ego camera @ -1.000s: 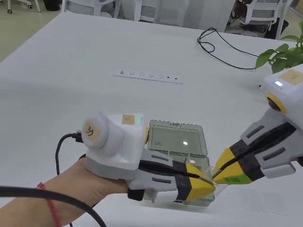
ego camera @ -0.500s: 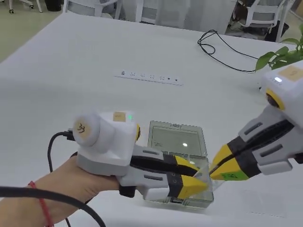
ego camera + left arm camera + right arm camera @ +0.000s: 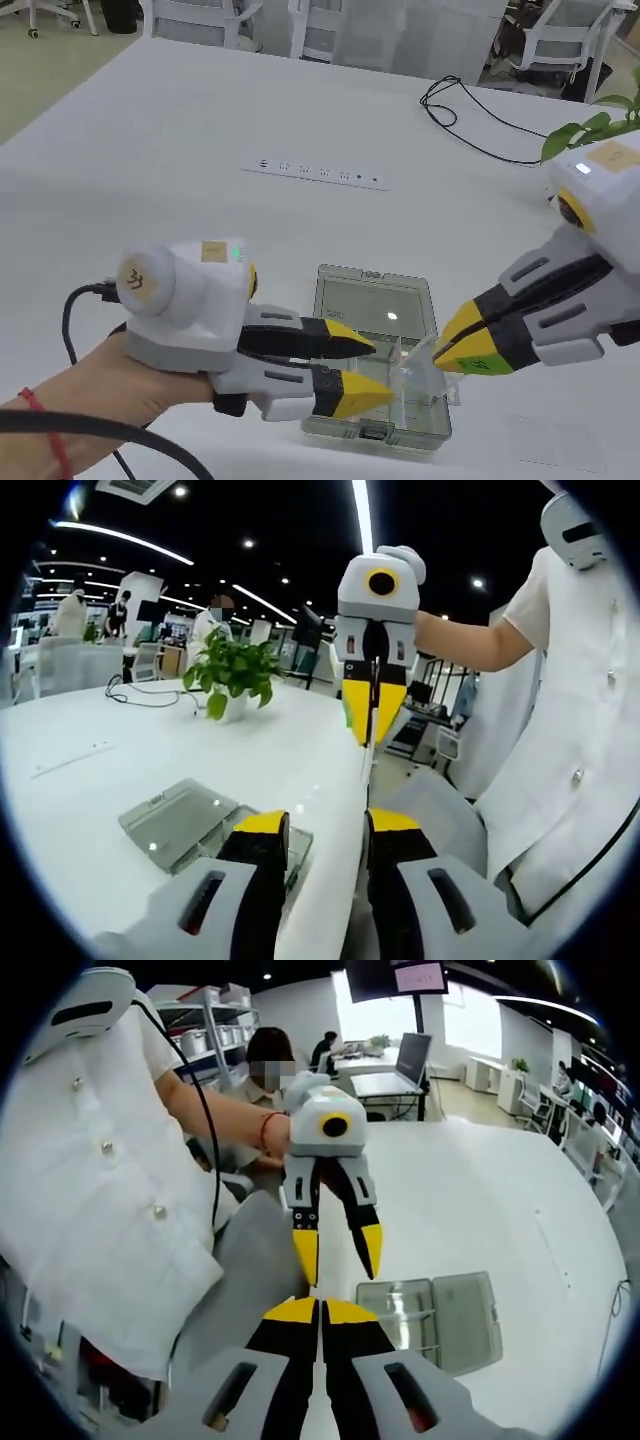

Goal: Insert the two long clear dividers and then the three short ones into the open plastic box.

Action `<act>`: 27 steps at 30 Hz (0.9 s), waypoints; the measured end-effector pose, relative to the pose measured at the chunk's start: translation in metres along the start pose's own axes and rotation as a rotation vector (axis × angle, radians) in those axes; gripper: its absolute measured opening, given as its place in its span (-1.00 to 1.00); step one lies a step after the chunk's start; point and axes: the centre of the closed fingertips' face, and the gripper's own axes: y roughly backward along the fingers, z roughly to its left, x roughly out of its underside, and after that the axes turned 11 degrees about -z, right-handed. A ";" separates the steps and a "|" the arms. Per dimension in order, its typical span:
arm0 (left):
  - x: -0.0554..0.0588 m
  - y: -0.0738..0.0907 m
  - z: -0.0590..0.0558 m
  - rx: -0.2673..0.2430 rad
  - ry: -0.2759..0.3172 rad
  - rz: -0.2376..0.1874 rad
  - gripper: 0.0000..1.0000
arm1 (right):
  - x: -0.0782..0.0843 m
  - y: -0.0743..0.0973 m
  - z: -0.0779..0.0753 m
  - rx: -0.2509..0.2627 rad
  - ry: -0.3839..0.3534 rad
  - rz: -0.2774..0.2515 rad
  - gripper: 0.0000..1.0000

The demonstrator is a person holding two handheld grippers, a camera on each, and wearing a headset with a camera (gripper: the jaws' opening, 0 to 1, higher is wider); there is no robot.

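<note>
Broad white table (image 3: pixel 150 130) carries the open clear rectangular plastic box (image 3: pixel 372 300) at six o'clock in the head view. The left gripper (image 3: pixel 380 368), at eight o'clock, has its jaws released. The right gripper (image 3: pixel 438 356), at four o'clock, grasps a thin clear plastic divider (image 3: pixel 420 372) over the box.

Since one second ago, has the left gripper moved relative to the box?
Yes. Against the box, the left gripper has pulled back leftward: its tips were over the box's right edge, and now they are near its middle.

White casings (image 3: pixel 190 320), yellow-tipped black fingers (image 3: pixel 350 393), black cable (image 3: pixel 100 427), red wrist string (image 3: pixel 42 435), white buttoned shirt (image 3: pixel 90 1180).
</note>
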 end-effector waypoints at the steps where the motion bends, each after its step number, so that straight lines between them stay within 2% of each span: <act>1: 0.000 0.002 0.001 -0.007 -0.003 0.003 -0.40 | 0.000 0.000 -0.001 0.004 -0.002 0.000 -0.95; 10: 0.011 0.017 0.019 -0.075 -0.037 0.039 0.03 | 0.002 -0.007 -0.020 0.059 -0.010 -0.004 -0.95; 13: 0.012 0.022 0.024 -0.092 -0.039 0.039 0.19 | 0.003 -0.011 -0.026 0.074 -0.019 -0.008 -0.95; 22: 0.021 0.033 0.034 -0.118 -0.062 0.068 0.51 | 0.010 -0.025 -0.052 0.120 -0.039 -0.011 -0.95; 27: 0.024 0.037 0.037 -0.127 -0.056 0.068 0.60 | 0.017 -0.036 -0.066 0.143 -0.039 -0.004 -0.95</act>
